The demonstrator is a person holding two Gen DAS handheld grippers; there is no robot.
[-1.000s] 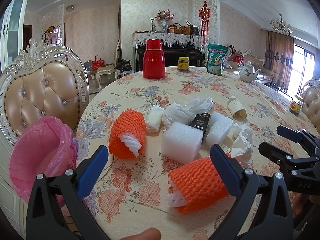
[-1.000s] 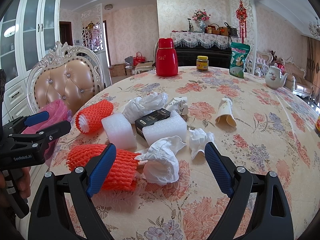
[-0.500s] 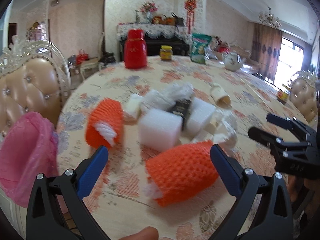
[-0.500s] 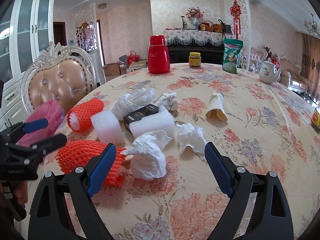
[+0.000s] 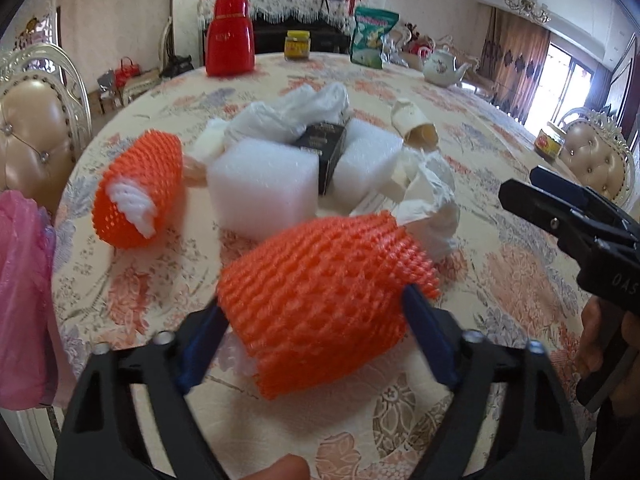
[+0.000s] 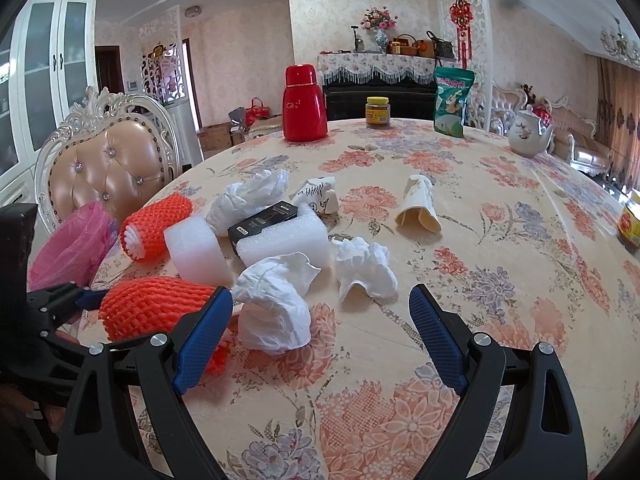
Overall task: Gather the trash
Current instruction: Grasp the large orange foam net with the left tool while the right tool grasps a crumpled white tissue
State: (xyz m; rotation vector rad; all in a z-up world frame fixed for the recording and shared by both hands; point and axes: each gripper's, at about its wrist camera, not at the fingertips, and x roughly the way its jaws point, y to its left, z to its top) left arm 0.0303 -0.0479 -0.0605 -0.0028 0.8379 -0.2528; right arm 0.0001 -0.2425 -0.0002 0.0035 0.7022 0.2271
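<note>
The near orange foam net (image 5: 320, 296) lies on the floral table (image 5: 400, 420) between the fingers of my left gripper (image 5: 316, 308). Its jaws are closing and the blue pads (image 5: 424, 320) touch the net's two sides. A second orange net (image 5: 136, 192), white foam blocks (image 5: 264, 184), a black box (image 5: 324, 148) and crumpled tissues (image 6: 276, 304) lie behind. A pink trash bag (image 5: 20, 300) hangs at the table's left edge. My right gripper (image 6: 320, 296) hovers open over the table, just short of the tissues, with nothing held.
A flattened paper cup (image 6: 418, 210) and a white plastic bag (image 6: 248, 196) lie mid-table. A red thermos (image 6: 304, 104), a jar (image 6: 377, 111), a green snack bag (image 6: 452, 100) and a teapot (image 6: 528, 132) stand at the far side. A padded chair (image 6: 104, 168) stands left.
My left gripper has dropped and moved forward onto the near orange net, and its jaws have narrowed around it. The right gripper has hardly moved.
</note>
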